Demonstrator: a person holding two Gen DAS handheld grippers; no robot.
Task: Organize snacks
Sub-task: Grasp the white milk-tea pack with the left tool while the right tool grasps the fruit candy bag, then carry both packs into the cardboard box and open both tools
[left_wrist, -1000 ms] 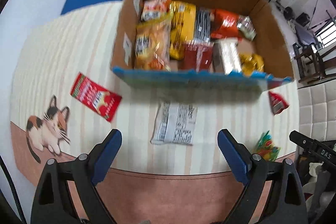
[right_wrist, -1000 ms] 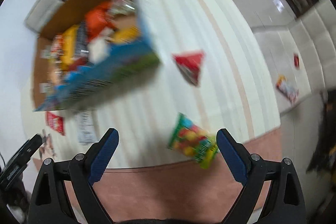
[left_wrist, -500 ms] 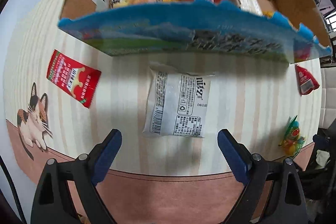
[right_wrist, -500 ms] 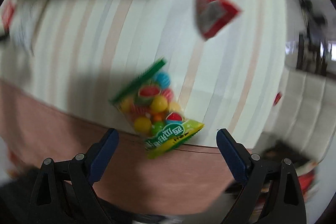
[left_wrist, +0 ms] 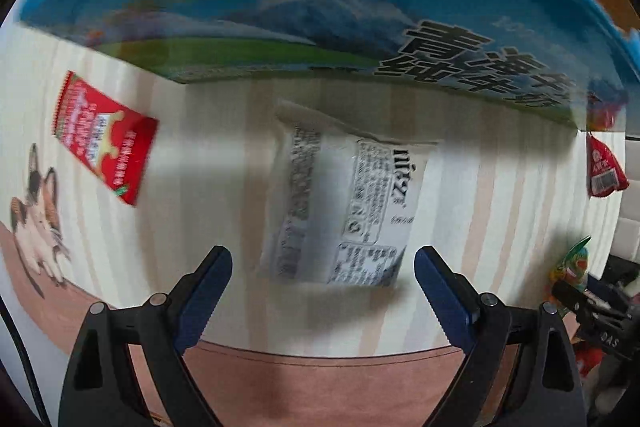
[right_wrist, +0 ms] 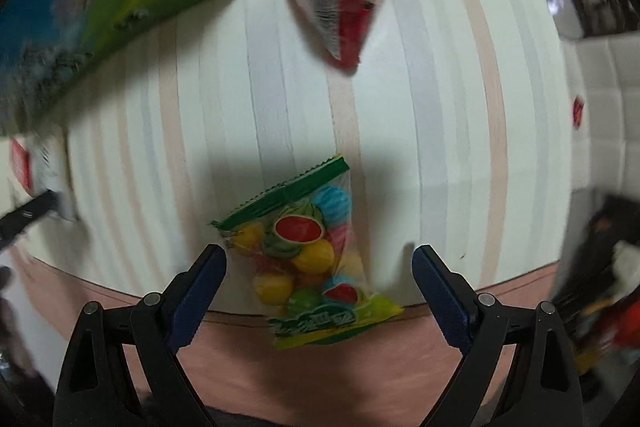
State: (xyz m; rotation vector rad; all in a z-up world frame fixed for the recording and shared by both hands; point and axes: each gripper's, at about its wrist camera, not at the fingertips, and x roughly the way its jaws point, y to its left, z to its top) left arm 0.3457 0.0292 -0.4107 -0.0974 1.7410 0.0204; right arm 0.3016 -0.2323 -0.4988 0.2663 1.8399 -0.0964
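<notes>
My left gripper (left_wrist: 322, 291) is open, low over a white snack packet (left_wrist: 344, 203) lying on the striped tablecloth, its near edge between the blue fingertips. The cardboard box's blue printed wall (left_wrist: 320, 7) fills the top of the left wrist view. My right gripper (right_wrist: 318, 291) is open around a clear bag of coloured gum balls (right_wrist: 304, 259) at the table's near edge. A red triangular packet (right_wrist: 340, 11) lies beyond it. A red flat packet (left_wrist: 104, 139) lies left of the white packet.
The box's wall (right_wrist: 100, 7) shows at the upper left of the right wrist view. The red triangular packet (left_wrist: 604, 167) and the gum-ball bag (left_wrist: 572, 267) sit at the far right of the left wrist view, beside the right gripper's body (left_wrist: 592, 311). A cat print (left_wrist: 36, 223) marks the cloth.
Both grippers have dropped toward the table. The white packet has grown between the left fingers, and the gum-ball bag now sits between the right fingers. Both stay open.
</notes>
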